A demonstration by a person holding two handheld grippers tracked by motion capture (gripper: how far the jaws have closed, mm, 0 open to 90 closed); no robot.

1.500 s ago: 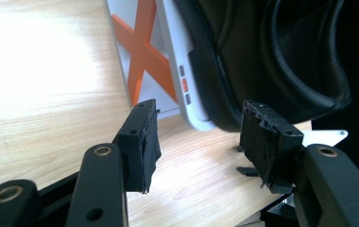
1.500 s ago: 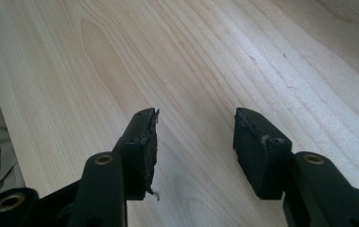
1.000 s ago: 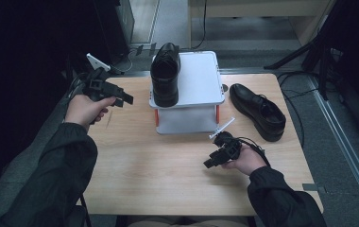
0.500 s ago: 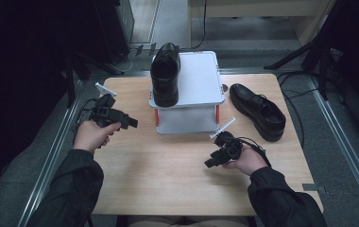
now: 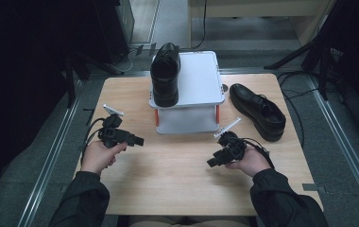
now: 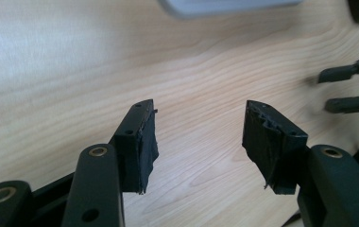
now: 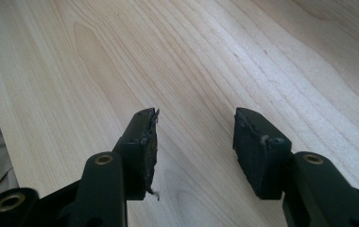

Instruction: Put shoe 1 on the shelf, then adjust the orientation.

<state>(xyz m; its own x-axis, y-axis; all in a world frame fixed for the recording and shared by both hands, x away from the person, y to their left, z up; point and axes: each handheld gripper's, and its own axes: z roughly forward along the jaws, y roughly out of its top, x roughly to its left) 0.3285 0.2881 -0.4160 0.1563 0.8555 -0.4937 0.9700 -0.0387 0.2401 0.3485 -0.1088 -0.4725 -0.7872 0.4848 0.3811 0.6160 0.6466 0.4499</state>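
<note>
While both grippers hung empty over the worktop (image 5: 168,165), the scene stood as labelled below.

Left gripper (image 5: 137,141): held at the near left, jaws spread wide with nothing between them; in the left gripper view (image 6: 197,137) bare wood lay under the gap.

Right gripper (image 5: 211,162): held at the near right, jaws likewise wide and empty, as seen in the right gripper view (image 7: 195,142), tips pointed left across the wood.

Shoe on stand (image 5: 165,74): black, resting along the left edge of the white stand (image 5: 201,80) at the far centre.

Second shoe (image 5: 258,111): black, lying on the worktop just right of the stand, far from the left gripper, nearer the right one.

Step judged: the second shoe probably awaited lifting onto the free right half of the stand.

Risk: a grasp on the smooth, rounded upper could slip and drop the shoe.

Risk: a shoe carried in low could strike the stand's edge and jolt the shoe already there off its left side.
</note>
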